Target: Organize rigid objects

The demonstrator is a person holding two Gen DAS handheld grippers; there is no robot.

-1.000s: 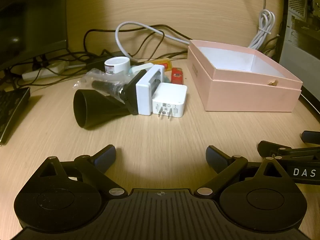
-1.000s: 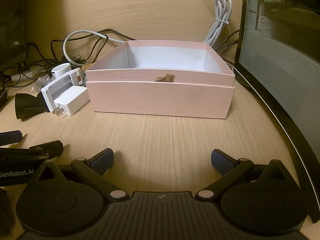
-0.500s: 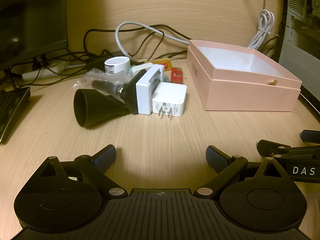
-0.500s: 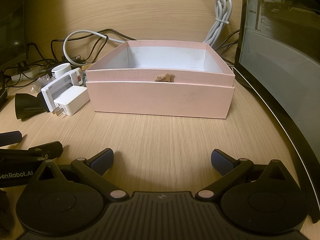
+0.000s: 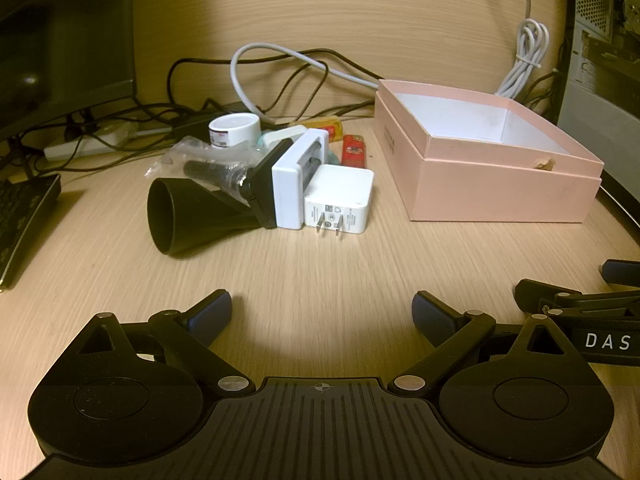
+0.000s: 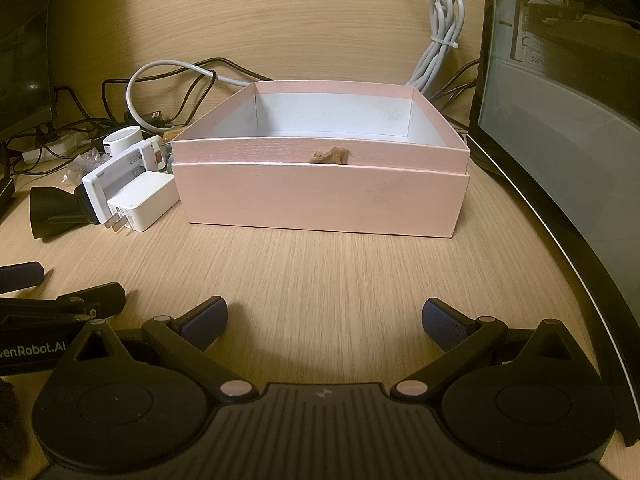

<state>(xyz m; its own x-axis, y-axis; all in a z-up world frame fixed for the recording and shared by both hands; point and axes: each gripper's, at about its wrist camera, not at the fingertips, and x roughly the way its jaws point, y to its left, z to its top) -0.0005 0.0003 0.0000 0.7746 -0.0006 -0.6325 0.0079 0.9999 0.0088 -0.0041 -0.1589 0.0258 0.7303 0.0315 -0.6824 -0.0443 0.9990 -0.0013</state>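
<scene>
Dim, warm yellow light; sharp centre, fisheye-bent, darkened edges.

Left gripper (image 5: 322, 312) and right gripper (image 6: 325, 318): matte black housings, each with a ribbed central plate bearing a small cross-mark, flanked by two round discs. Silver rivets pin the angled linkages beside the plate. Fingertips (image 5: 210, 314) carry dark blue textured pads. White lettering "DAS" and "enRobot.AI" marks the side bars.

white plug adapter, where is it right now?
In the left wrist view the white plug adapter lies on the desk, prongs toward the camera, against the white battery charger, left of the pink box.
</scene>
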